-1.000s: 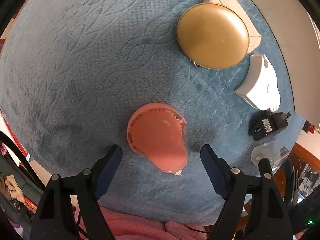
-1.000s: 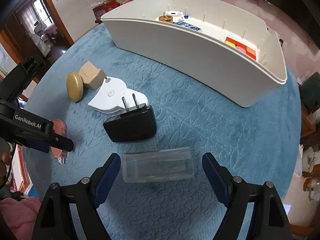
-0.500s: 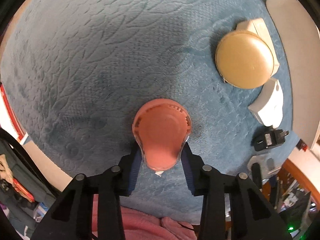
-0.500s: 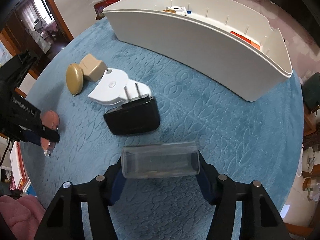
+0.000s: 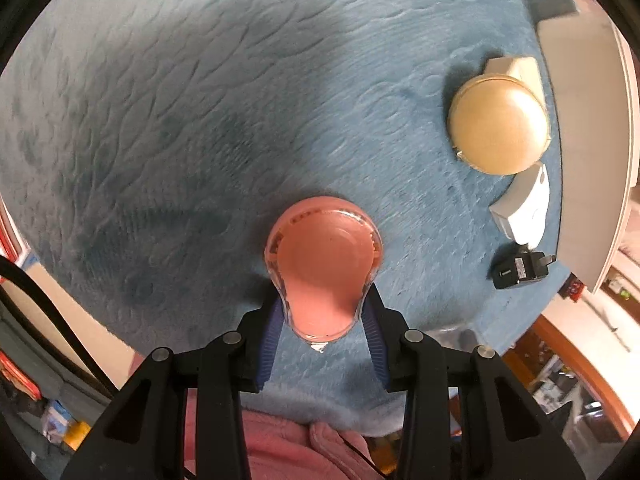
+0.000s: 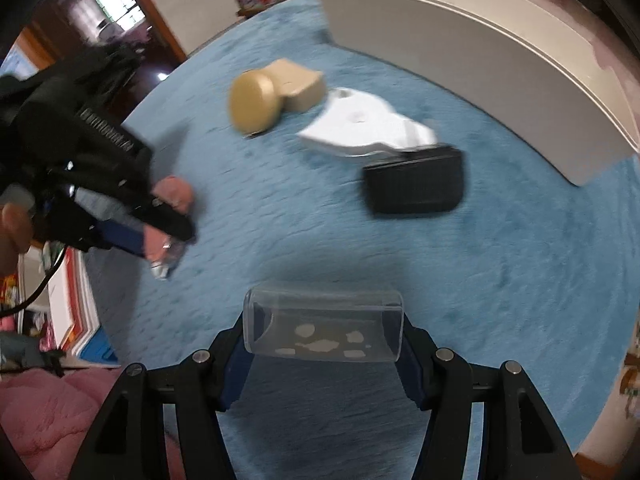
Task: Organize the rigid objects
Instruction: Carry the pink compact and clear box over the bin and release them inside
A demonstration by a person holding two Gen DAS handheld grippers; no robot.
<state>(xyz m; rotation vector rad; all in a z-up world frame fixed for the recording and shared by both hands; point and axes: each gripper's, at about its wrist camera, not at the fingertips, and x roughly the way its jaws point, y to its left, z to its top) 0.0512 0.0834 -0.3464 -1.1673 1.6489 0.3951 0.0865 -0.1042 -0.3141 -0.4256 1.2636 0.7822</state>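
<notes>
The left gripper is clenching the narrow end of a pink tape dispenser, its blue-padded fingers pressing on both sides. In the right wrist view the same dispenser is showing, blurred, at the far left of the blue embossed tablecloth, well apart from the white storage bin standing along the table's far edge.

The right gripper is grasping a clear plastic box by its two short ends; the box is lying crosswise between the fingers, on the side of the table farthest from the bin. Whether either held thing is touching the cloth or is raised off it cannot be told.

Between the clear box and the bin, a black plug adapter is lying on the cloth, its bin-side end touching a white tape dispenser. Just beside that, away from the adapter, a round gold compact is standing on its edge, resting against a beige block that is sitting closer to the bin.
</notes>
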